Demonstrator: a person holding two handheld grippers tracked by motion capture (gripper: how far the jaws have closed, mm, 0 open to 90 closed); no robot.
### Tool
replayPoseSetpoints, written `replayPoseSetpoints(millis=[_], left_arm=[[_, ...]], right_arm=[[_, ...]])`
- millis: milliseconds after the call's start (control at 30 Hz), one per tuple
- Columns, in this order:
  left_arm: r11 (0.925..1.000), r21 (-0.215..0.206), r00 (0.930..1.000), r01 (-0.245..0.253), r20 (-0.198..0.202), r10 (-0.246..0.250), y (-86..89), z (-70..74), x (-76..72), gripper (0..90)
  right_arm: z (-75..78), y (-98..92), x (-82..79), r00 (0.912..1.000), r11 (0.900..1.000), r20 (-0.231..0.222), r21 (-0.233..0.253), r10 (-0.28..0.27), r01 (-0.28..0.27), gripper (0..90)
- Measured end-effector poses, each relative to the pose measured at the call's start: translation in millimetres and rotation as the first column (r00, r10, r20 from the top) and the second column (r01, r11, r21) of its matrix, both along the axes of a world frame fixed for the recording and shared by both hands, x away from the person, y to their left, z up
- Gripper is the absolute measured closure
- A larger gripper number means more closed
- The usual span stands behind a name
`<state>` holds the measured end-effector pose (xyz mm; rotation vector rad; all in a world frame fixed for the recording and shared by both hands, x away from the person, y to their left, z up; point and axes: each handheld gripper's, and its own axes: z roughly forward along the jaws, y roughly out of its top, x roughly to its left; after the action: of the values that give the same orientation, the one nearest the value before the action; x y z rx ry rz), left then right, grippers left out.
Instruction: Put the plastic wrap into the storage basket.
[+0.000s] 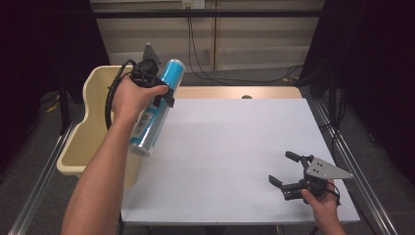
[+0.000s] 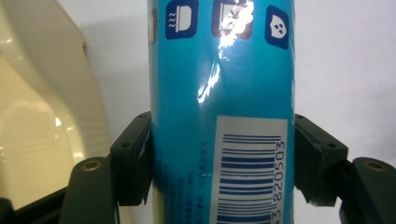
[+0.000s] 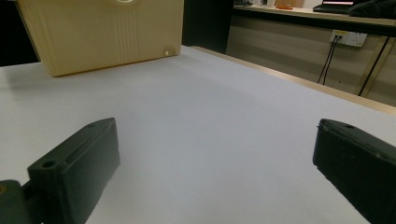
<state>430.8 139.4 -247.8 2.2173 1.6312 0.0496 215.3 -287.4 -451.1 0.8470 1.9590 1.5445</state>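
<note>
I count one blue can (image 1: 155, 106), one cream bin (image 1: 93, 122) and two claws. My left claw (image 1: 157, 88) pinches the blue can across its middle; in the left gripper view its two black jaws press against the can's (image 2: 219, 107) opposite sides, with a white barcode panel facing the camera between them. I hold the can lifted above the left edge of the white tabletop (image 1: 230, 156), right where the tabletop meets the bin. Its long axis is tilted: the upper end leans away from me toward the far left corner, and the lower, shiny end points down and toward me, hanging over the seam between bin and tabletop. The cream bin sits against the tabletop's left edge; in the right gripper view it (image 3: 102, 35) stands at the far side of the white surface. My right claw (image 1: 288, 170) rests low over the near right corner of the tabletop, jaws spread wide apart with nothing between them, pointing toward the left
</note>
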Motion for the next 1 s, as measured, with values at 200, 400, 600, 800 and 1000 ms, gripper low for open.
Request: replayPoseSetpoints(millis=[200, 400, 600, 800, 1000], left_arm=[[0.9994, -0.001, 0.9994, -0.035, -0.001, 0.035, 16.5, 8.4, -6.1, 32.2], [0.9981, -0.007, 0.9981, -0.061, -0.012, 0.061, 32.6, 12.2, -9.3, 32.2], [0.9964, -0.006, 0.9961, -0.084, -0.025, 0.084, 50.4, 15.5, -13.6, 32.2], [0.9938, -0.008, 0.9936, -0.111, -0.022, 0.110, 65.9, 16.5, -17.8, 32.2], [0.9887, -0.003, 0.9884, -0.150, -0.024, 0.150, 86.5, 14.6, -23.8, 32.2]], right_arm=[[0.1, 0.0, -0.2, 1.0000, 1.000, 0.003, 0.003, -0.004, 0.004, 0.3], [-0.2, 0.3, 0.0, 1.0000, 1.000, 0.001, 0.004, -0.005, 0.005, 0.3], [-0.1, 0.2, 0.0, 1.0000, 1.000, -0.002, 0.003, -0.002, 0.002, 0.3], [-0.1, 0.1, -0.4, 1.0000, 1.000, 0.001, 0.002, -0.004, 0.004, 0.3], [0.0, -0.1, -0.1, 1.0000, 1.000, 0.001, 0.006, -0.005, 0.005, 0.3]])
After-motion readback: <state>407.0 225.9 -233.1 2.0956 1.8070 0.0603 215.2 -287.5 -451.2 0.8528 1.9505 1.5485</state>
